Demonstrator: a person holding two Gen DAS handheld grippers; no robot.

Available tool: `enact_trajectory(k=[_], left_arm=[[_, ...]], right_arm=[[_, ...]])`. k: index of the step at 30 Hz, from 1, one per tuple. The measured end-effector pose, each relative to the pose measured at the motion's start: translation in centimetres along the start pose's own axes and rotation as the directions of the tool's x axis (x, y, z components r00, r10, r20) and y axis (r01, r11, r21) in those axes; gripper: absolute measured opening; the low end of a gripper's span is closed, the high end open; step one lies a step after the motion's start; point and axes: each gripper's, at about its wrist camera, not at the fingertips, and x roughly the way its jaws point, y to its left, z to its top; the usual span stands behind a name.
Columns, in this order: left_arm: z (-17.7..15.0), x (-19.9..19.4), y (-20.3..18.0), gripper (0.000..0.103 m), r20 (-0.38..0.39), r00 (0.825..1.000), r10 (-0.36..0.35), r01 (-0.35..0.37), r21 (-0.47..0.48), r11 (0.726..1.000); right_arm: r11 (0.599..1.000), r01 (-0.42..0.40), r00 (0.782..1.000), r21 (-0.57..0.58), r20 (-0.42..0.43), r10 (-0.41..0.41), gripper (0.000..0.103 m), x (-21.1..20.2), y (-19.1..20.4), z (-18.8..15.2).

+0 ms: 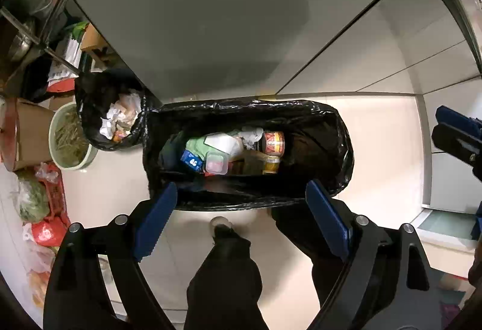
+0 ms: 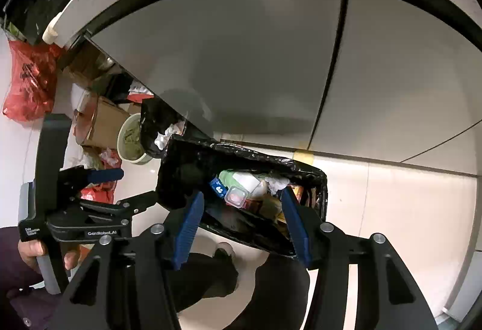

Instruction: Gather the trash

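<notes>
What I can't make out from here

The bin point(image 1: 337, 149) liner's dark right end hides its contents from me; the right claw point(image 1: 458, 134) is cut by the frame edge, and labels on the cans point(image 1: 273, 142) stay too small to read.

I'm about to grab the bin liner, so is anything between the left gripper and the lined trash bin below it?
Nothing visible. The left gripper hangs open and empty above the near rim of the lined trash bin; only bare floor and the person's shoe lie beneath.
</notes>
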Motion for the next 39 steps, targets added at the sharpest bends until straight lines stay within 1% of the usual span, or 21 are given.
enact_trajectory(k=[3, 5, 7, 9, 11, 13, 15, 17, 18, 20, 21, 24, 26, 30, 33, 34, 35, 36, 37, 38, 39], left_arm=[[0.0, -1.2, -0.2, 0.085, 0.009, 1.0, 0.014, -0.014, 0.019, 1.0], [0.0, -2.5, -0.5, 0.085, 0.018, 1.0, 0.018, -0.019, 0.033, 0.999], [0.1, -4.6, -1.1, 0.085, 0.041, 0.999, 0.016, -0.018, 0.052, 0.998], [0.4, -7.0, -1.6, 0.085, 0.073, 0.997, 0.014, -0.019, 0.069, 0.997], [1.0, -9.9, -2.1, 0.085, 0.123, 0.992, 0.016, -0.027, 0.085, 0.996], [1.9, -12.9, -2.7, 0.085, 0.184, 0.983, 0.008, -0.026, 0.096, 0.995], [3.2, -16.0, -3.4, 0.085, 0.251, 0.968, 0.008, -0.034, 0.099, 0.995], [5.0, -18.1, -4.1, 0.085, 0.303, 0.953, 0.012, -0.041, 0.088, 0.995], [6.0, -19.1, -4.4, 0.085, 0.328, 0.945, 0.015, -0.041, 0.073, 0.996], [7.9, -20.5, -4.8, 0.085, 0.37, 0.929, 0.019, -0.035, 0.037, 0.999], [8.7, -21.0, -5.0, 0.085, 0.387, 0.922, 0.024, -0.032, 0.014, 0.999], [10.6, -21.6, -5.7, 0.085, 0.417, 0.907, 0.054, -0.031, -0.062, 0.998], [11.5, -21.5, -6.2, 0.085, 0.42, 0.905, 0.076, -0.035, -0.103, 0.994], [12.5, -21.1, -7.1, 0.085, 0.413, 0.905, 0.107, -0.038, -0.172, 0.984], [12.9, -21.0, -7.9, 0.085, 0.403, 0.905, 0.136, -0.061, -0.194, 0.979], [12.9, -21.0, -8.0, 0.085, 0.401, 0.904, 0.149, -0.072, -0.201, 0.977], [13.0, -21.0, -8.0, 0.085, 0.4, 0.903, 0.156, -0.077, -0.206, 0.975], [13.3, -21.0, -8.1, 0.085, 0.399, 0.902, 0.164, -0.082, -0.215, 0.973], [13.4, -21.0, -8.3, 0.085, 0.399, 0.901, 0.169, -0.084, -0.222, 0.971], [13.5, -21.2, -8.3, 0.085, 0.403, 0.899, 0.17, -0.079, -0.231, 0.97], [13.6, -21.4, -8.2, 0.085, 0.41, 0.896, 0.169, -0.074, -0.238, 0.969]], right_arm=[[1.0, -0.008, 1.0, 0.0, 0.013, 0.008, 0.054, -1.2, 0.3, 0.4], [1.0, -0.026, 0.999, -0.013, 0.03, 0.026, 0.054, -3.2, 0.9, 0.9], [0.998, -0.043, 0.997, -0.039, 0.057, 0.045, 0.054, -5.5, 1.6, 1.6], [0.995, -0.066, 0.993, -0.077, 0.098, 0.073, 0.054, -8.9, 2.2, 2.9], [0.991, -0.079, 0.984, -0.111, 0.152, 0.096, 0.055, -12.2, 2.6, 4.6], [0.988, -0.061, 0.97, -0.144, 0.224, 0.092, 0.063, -15.4, 2.8, 6.9], [0.985, -0.026, 0.955, -0.173, 0.287, 0.075, 0.075, -17.7, 2.4, 9.5], [0.974, 0.031, 0.939, -0.226, 0.339, 0.049, 0.08, -19.2, 1.4, 13.4], [0.96, 0.07, 0.939, -0.27, 0.344, 0.029, 0.085, -19.2, 0.9, 15.4], [0.922, 0.11, 0.952, -0.371, 0.305, 0.008, 0.092, -18.2, 0.4, 18.5], [0.896, 0.127, 0.961, -0.425, 0.276, -0.005, 0.092, -17.5, 0.2, 19.9], [0.779, 0.152, 0.98, -0.608, 0.197, -0.037, 0.093, -14.5, -0.8, 23.6], [0.733, 0.097, 0.993, -0.674, 0.119, -0.021, 0.094, -12.7, -1.5, 24.9], [0.679, -0.022, 0.999, -0.734, 0.001, 0.033, 0.094, -9.6, -1.9, 27.2], [0.63, -0.066, 0.997, -0.774, -0.07, 0.017, 0.094, -7.5, -1.5, 28.4], [0.612, -0.059, 0.997, -0.789, -0.076, -0.001, 0.097, -7.0, -1.2, 28.4], [0.581, -0.045, 0.997, -0.812, -0.07, -0.02, 0.099, -6.4, -1.0, 28.3], [0.587, -0.075, 0.996, -0.806, -0.093, -0.001, 0.099, -6.2, -1.0, 28.6], [0.601, -0.083, 0.995, -0.795, -0.101, 0.004, 0.098, -6.2, -1.1, 28.9], [0.606, -0.078, 0.996, -0.791, -0.094, 0.005, 0.094, -6.3, -1.1, 29.0], [0.617, -0.074, 0.996, -0.783, -0.086, 0.011, 0.084, -6.5, -1.2, 29.1]])
